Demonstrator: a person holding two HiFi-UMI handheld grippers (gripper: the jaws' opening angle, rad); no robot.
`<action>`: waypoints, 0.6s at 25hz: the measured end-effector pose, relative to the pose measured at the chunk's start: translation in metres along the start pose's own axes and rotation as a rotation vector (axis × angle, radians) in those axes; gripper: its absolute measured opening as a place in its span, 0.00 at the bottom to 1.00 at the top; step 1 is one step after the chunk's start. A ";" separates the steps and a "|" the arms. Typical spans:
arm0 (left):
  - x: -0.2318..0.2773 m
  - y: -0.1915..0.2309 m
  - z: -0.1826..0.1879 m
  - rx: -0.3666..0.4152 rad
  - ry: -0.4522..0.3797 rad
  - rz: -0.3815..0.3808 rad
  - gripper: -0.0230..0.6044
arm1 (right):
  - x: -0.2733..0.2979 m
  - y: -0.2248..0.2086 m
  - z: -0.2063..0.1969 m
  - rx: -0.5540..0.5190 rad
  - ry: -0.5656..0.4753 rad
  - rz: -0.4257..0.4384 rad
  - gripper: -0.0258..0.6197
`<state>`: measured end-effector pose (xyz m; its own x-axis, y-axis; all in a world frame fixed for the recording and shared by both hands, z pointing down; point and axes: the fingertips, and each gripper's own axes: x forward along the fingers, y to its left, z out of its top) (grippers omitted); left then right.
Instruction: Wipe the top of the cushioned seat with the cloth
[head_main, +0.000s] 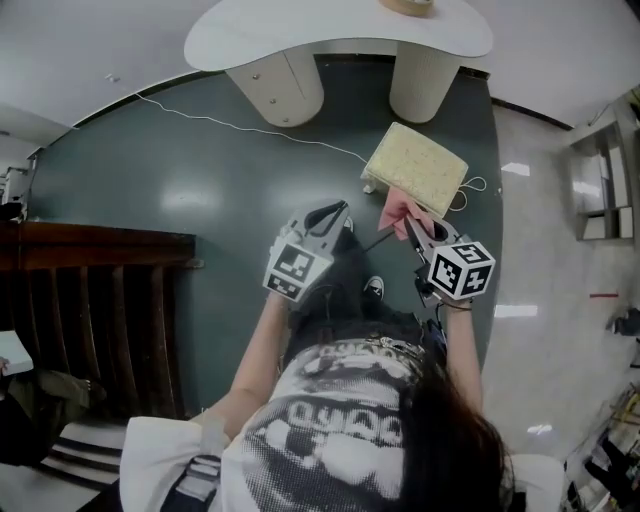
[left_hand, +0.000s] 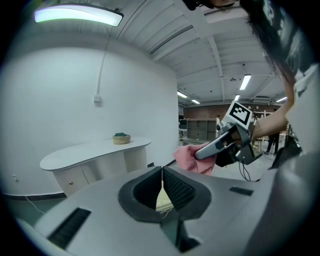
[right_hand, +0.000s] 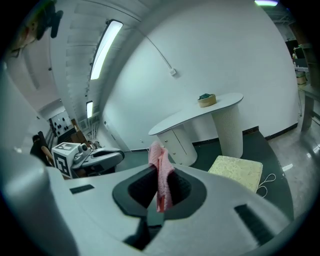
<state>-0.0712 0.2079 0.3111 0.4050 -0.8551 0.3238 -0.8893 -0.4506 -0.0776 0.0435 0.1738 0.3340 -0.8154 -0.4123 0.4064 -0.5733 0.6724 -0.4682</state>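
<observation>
The cushioned seat (head_main: 415, 170) is a cream square pad on the dark green floor in front of me; it also shows in the right gripper view (right_hand: 237, 170). My right gripper (head_main: 415, 228) is shut on a pink cloth (head_main: 400, 212), which hangs just short of the seat's near edge. In its own view the cloth (right_hand: 160, 162) stands up between the closed jaws (right_hand: 161, 175). My left gripper (head_main: 325, 222) is held level beside it to the left, shut with nothing in it (left_hand: 162, 171). From there the cloth (left_hand: 192, 159) shows at the right gripper's tip.
A white curved table (head_main: 340, 30) on two pedestals stands beyond the seat, with a small bowl (head_main: 408, 5) on top. A white cable (head_main: 250, 128) runs across the floor. A dark wooden railing (head_main: 90, 310) is at the left. Pale tiled floor lies to the right.
</observation>
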 end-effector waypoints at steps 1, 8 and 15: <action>-0.003 -0.006 -0.001 -0.003 0.001 0.005 0.05 | -0.003 0.002 -0.002 -0.004 -0.001 0.006 0.06; -0.020 -0.042 0.006 -0.009 -0.014 0.020 0.05 | -0.016 0.012 -0.008 -0.032 -0.011 0.060 0.05; -0.040 -0.054 0.017 -0.006 -0.026 0.074 0.05 | -0.019 0.032 -0.011 -0.111 0.023 0.117 0.05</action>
<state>-0.0359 0.2618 0.2868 0.3437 -0.8924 0.2925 -0.9182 -0.3846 -0.0946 0.0415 0.2100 0.3198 -0.8732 -0.3141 0.3727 -0.4613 0.7795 -0.4238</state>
